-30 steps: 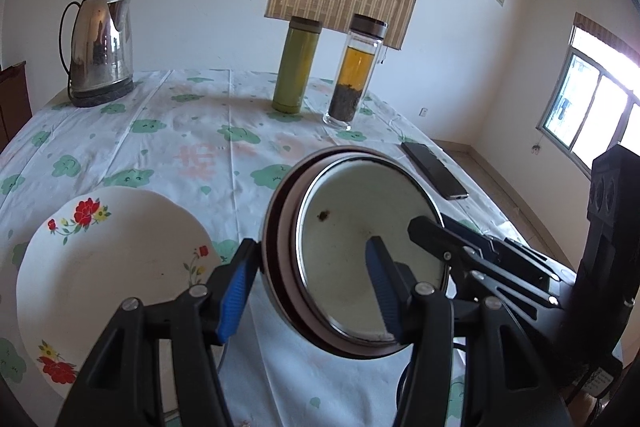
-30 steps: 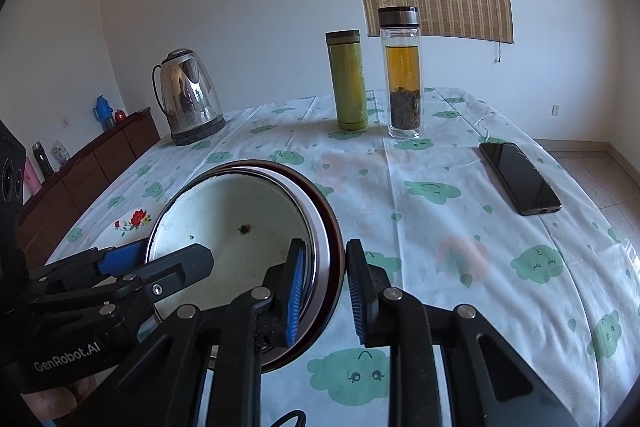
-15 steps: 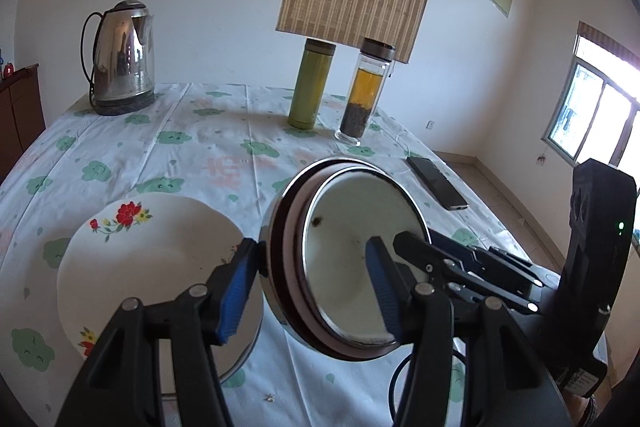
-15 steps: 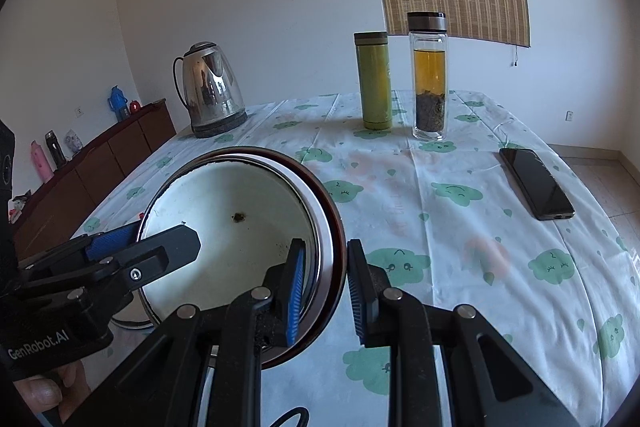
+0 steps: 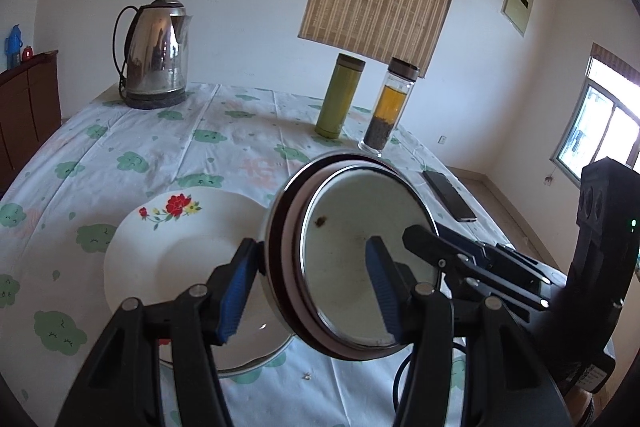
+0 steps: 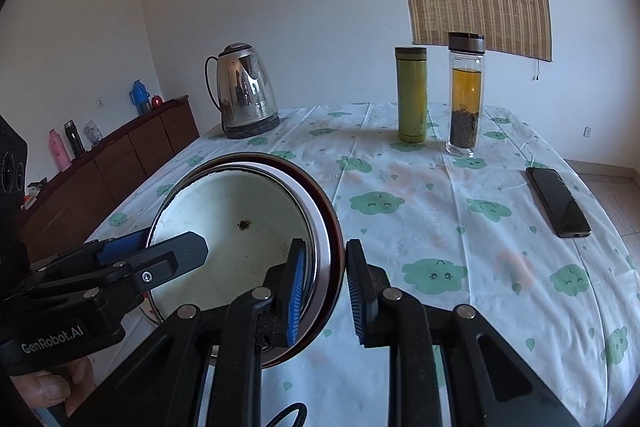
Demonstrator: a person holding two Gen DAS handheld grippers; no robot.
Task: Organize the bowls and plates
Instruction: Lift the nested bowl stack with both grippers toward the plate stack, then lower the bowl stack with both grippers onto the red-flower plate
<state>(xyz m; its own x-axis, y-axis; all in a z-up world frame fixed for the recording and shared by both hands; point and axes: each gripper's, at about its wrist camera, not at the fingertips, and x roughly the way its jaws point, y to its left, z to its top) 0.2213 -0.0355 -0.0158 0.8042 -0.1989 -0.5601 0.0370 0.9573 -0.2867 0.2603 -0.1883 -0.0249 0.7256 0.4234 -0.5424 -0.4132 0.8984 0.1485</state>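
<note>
A: Left wrist view: left gripper (image 5: 312, 283) straddles the bowl (image 5: 352, 259), one blue pad on the outer wall, the other inside the cavity. Bowl is tipped on edge, mouth facing the camera, clear of the table (image 5: 240, 147). Clamped across the wall, I'd say.

B: Right wrist view agrees. Right gripper (image 6: 324, 291) pinches the opposite rim, left pad inside, right pad outside, jaws nearly together. So both claws are grasping the bowl. It's white inside with a dark speck, a steel rim and a dark red outer band.

A: What does yours miss?

B: The flowered plate (image 5: 180, 247). Only the left view shows it, flat on the cloth just left of and below the left claw, red flowers on its rim. The window (image 5: 600, 131) at far right is left view only too.

A: And mine misses the sideboard (image 6: 120, 167) lined with small bottles, plus a thumb (image 6: 44, 391) under the left tool's body.

B: Shared items: kettle (image 6: 244, 91) far ahead left, green flask (image 6: 412, 93) and tea bottle (image 6: 464, 95) ahead, phone (image 6: 558, 201) off to the right of the claws.

A: Any text?

B: "GenRobot.AI" on the left gripper's body, readable in the right view only. Nothing legible on the flask or bottle.
</note>
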